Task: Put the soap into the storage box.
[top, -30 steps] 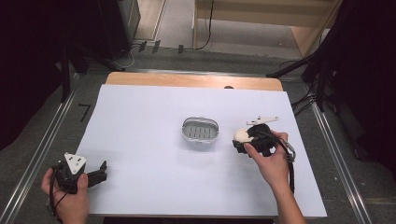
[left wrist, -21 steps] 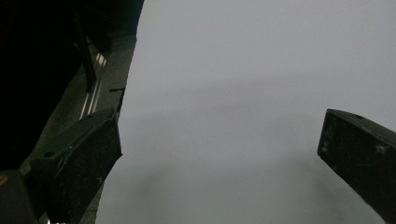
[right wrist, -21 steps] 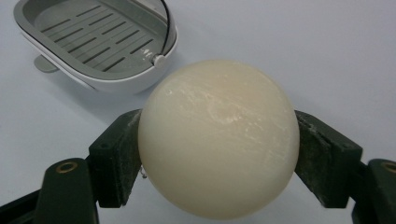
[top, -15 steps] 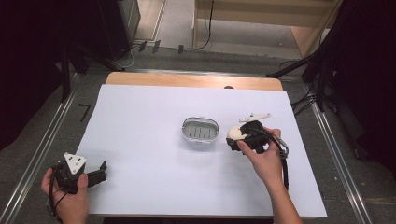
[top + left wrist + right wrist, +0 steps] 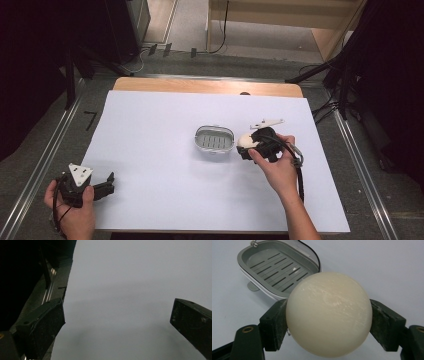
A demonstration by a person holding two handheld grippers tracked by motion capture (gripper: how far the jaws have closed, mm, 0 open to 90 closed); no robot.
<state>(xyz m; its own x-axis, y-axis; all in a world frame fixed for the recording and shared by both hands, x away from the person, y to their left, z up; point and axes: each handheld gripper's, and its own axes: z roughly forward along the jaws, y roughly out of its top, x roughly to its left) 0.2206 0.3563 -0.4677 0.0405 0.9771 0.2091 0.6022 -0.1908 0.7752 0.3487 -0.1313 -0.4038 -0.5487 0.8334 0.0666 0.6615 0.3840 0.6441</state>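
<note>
Your right gripper (image 5: 248, 145) clamps a round cream-white bar of soap (image 5: 329, 313) between its two black jaws, one pad pressed to each side of it. Just ahead of that gripper, and slightly to its left in the right gripper view, sits the grey soap dish (image 5: 265, 270) with its slotted drain tray, open and apart from the soap. In the high view the soap (image 5: 246, 140) hangs just beside the dish (image 5: 202, 146), near its right rim, above the white table sheet (image 5: 165, 120). Your left gripper (image 5: 107, 184) rests well apart at the near left corner, jaws spread wide with bare sheet between them.
</note>
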